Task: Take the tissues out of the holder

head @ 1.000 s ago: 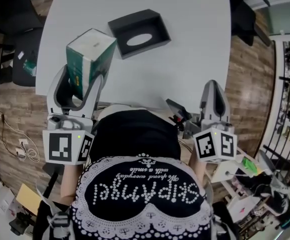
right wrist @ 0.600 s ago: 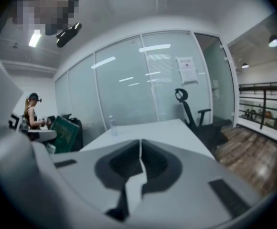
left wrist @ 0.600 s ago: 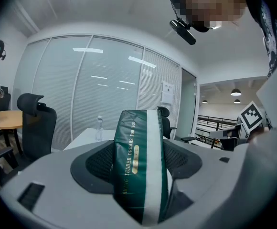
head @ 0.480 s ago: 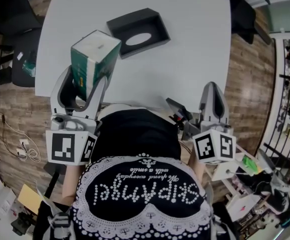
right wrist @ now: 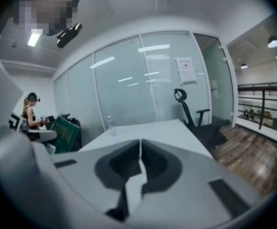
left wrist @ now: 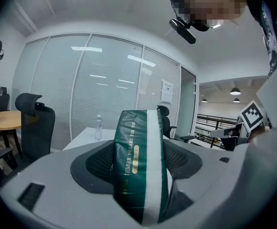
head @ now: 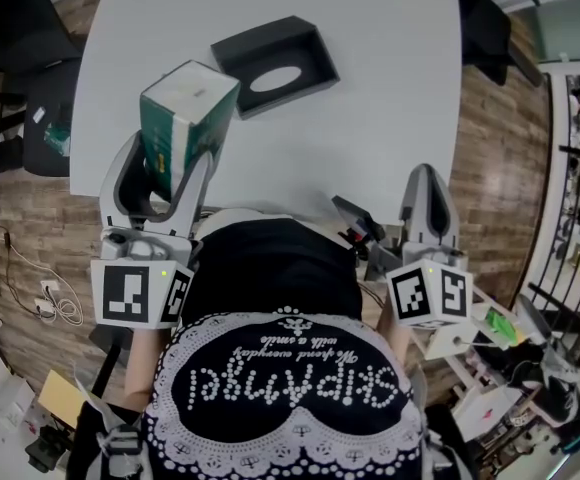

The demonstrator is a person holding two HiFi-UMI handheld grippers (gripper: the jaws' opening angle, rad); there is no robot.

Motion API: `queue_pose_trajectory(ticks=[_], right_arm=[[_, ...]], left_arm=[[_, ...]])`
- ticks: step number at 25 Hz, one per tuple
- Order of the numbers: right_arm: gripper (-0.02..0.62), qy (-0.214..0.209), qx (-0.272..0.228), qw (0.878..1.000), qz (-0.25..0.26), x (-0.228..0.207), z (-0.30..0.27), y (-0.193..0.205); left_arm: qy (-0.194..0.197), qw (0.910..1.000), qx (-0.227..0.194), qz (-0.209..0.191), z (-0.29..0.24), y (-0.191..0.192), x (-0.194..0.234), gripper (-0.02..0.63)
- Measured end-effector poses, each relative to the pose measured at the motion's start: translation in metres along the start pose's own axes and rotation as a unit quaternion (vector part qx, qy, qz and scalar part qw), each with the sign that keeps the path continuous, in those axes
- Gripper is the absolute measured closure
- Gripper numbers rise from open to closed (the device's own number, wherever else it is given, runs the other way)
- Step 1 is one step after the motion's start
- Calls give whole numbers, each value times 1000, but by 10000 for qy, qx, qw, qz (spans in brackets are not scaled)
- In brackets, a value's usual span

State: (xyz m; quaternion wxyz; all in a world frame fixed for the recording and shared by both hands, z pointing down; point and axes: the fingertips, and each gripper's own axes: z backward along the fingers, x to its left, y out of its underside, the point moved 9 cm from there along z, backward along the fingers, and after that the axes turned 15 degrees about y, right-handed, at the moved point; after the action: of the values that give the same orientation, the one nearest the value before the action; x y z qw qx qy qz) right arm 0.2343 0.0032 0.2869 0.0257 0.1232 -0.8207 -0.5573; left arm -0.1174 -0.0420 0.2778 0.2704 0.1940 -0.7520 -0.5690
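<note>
Tissue pack: green wrap, white band, gilt print; upright between left gripper jaws, clamped.
Holder: dark, oval slot, beyond pack on table.
Right gripper: jaws together, empty.

White table, one item on top: black tissue holder, oval slot showing, left of centre. Clear bottle upright at far end.

Right gripper: jaws together, seam closed, nothing between. White tabletop stretches ahead. Small clear bottle upright on its far end. Black office chair beyond tabletop's right side, before glass wall. Wood floor at right. Green pack at left edge, possibly tissues, print unreadable. Person far left.
</note>
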Motion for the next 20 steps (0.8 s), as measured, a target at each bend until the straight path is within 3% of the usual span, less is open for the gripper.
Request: queue_pose_trajectory(ticks=[20], right_arm=[[561,87,-10,10000,-26,-6,1,1]], left_arm=[[24,10000,17,-54,-1,-2,1,275]])
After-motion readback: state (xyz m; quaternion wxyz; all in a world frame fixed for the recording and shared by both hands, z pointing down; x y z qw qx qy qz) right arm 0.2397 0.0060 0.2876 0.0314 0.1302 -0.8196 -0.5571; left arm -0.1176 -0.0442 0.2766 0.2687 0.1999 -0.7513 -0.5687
